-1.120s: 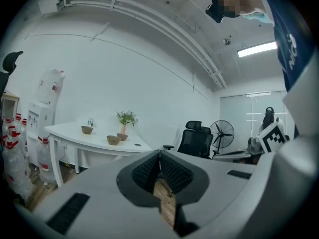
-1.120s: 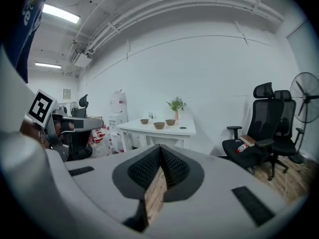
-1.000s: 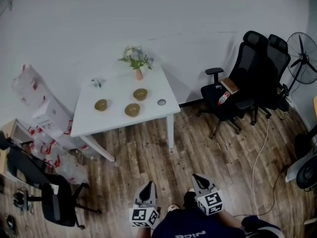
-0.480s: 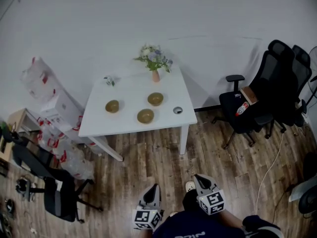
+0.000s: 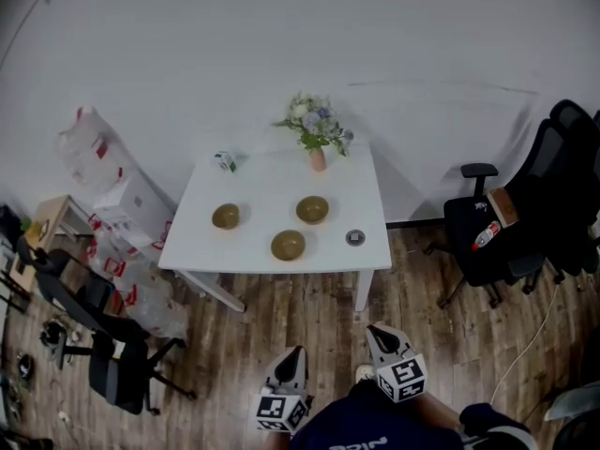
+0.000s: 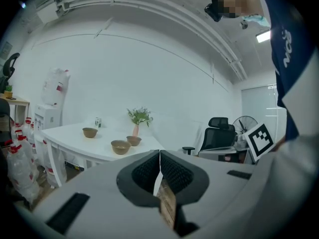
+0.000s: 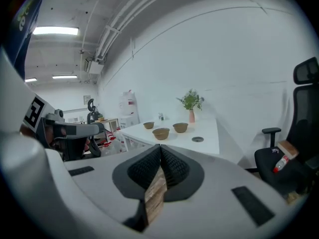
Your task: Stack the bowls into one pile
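three bowls lie apart on the table; left gripper and right gripper, fingers clenched, empty.

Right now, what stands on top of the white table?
Three separate brown bowls, a vase of flowers at the far edge, a small carton at the far left corner, a round grey object near the right edge. Nothing covers them; bowl contents are too small to tell.

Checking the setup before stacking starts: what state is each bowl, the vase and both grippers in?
Left bowl: upright, unstacked, on the table.
Front bowl: upright, unstacked.
Back bowl: upright, unstacked.
Vase: standing, flowers in it.
Left gripper: shut, empty.
Right gripper: shut, empty.
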Available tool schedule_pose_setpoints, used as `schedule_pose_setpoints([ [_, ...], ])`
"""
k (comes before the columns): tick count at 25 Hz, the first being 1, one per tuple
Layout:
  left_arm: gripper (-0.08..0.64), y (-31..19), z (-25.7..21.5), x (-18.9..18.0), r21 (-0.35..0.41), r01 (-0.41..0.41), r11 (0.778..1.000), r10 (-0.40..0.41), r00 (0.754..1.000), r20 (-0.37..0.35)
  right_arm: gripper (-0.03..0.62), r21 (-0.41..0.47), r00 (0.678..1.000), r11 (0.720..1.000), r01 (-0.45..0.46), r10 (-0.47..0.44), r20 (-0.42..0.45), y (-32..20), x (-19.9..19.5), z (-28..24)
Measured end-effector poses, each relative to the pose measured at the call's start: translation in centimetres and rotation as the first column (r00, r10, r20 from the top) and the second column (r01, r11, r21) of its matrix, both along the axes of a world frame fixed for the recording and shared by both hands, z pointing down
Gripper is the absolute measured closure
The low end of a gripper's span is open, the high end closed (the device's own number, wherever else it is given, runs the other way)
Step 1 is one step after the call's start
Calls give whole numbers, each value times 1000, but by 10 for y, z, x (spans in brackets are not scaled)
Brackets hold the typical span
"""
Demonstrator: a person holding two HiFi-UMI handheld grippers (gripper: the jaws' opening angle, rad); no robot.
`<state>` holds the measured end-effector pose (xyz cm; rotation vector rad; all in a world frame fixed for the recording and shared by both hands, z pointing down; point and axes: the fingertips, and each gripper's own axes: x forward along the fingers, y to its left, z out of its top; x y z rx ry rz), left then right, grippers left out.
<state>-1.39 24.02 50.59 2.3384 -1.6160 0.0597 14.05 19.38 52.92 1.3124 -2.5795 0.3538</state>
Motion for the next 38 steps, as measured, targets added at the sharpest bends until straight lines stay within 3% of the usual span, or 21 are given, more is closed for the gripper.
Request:
schedule_pose_setpoints([
  [5,540,-34,4,14,25,56,998,-56,998,-27,569,-2,999,999,45,-45,2,-41,12,2],
  [12,540,-63,14,30,-6,121,993,-121,987,-106,569,-23,996,996,84,-83,11,-83,29,7],
  [23,540,-96,30,17,-50,123,991,-127,989,-71,569,-102,997,992,75,-73,18,-101,20,31],
  [33,540,-185,35,-32,-43,57,997,-60,996,-73,569,-135,1000,991,-15,18,19,-169,-18,32],
  [38,540,-236,36,-78,-60,58,997,-64,992,-108,569,-147,998,988,-52,56,26,-213,-51,30],
])
